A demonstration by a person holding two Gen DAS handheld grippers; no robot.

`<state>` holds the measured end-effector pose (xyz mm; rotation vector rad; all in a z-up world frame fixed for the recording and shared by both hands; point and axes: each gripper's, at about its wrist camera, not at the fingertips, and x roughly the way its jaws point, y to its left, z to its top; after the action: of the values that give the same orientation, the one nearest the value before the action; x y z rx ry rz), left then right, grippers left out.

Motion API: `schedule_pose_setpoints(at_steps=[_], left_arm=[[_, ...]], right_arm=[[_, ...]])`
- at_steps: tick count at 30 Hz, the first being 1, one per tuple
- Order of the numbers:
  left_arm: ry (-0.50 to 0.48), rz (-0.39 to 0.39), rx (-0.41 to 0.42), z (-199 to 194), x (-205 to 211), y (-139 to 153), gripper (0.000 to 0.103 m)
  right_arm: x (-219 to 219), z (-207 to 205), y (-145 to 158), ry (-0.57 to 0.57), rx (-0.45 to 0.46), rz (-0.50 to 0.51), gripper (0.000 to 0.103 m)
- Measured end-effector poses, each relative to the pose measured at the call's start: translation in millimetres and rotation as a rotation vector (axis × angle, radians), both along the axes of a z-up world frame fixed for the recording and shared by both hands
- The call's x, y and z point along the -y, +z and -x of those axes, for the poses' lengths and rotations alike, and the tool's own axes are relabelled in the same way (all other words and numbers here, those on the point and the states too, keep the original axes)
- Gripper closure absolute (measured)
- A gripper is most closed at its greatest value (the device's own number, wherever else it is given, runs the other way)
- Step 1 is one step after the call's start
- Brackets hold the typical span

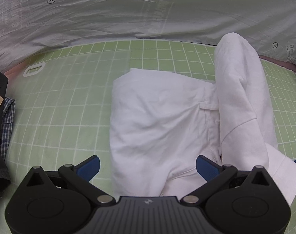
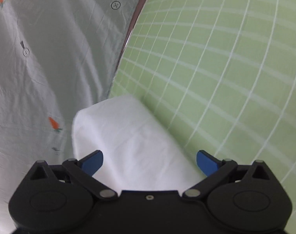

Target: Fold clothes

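While both my grippers gape wide and hold nothing, the white trousers (image 1: 163, 120) lie folded on the green checked sheet (image 1: 69, 117), spread ahead between my left gripper (image 1: 147, 167) fingers and under my right gripper (image 2: 150, 162).

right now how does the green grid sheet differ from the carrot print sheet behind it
The green grid sheet is pale green crossed by white lines; the carrot print sheet is grey-white with scattered orange carrots and small circle marks. The green one lies fairly flat and smooth, while the carrot one is creased and bunched along its edge. The white trousers rest on the green one, and only their far leg end reaches the carrot one. Both are bedding fabric.
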<state>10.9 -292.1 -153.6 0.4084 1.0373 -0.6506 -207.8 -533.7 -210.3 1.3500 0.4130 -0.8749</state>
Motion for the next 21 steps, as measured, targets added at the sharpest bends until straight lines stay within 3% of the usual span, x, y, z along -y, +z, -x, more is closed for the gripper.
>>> schedule_pose_setpoints(at_steps=[2,3,4,8,12,18,21], left_arm=[[-0.02,-0.002,0.004,2,7,1,0.0],[-0.03,0.005,0.007,3,11,3,0.0],[-0.04,0.011,0.01,5,15,5,0.0],[-0.069,0.055,0.001,9,28,17,0.0],[-0.098,0.122,0.002,11,39,35,0.0],[-0.156,0.255,-0.049,10,51,55,0.0],[-0.168,0.196,-0.06,12,69,35,0.005]], right_arm=[[-1,3,8,0.102,-0.371,0.187,0.0],[-5,11,6,0.137,-0.495,0.241,0.0],[-5,17,3,0.154,-0.548,0.259,0.0],[2,49,-10,0.081,-0.553,0.201,0.0],[14,52,-26,0.073,-0.666,0.16,0.0],[21,56,-28,0.065,-0.662,0.151,0.0],[23,52,-31,0.078,-0.668,0.151,0.0]])
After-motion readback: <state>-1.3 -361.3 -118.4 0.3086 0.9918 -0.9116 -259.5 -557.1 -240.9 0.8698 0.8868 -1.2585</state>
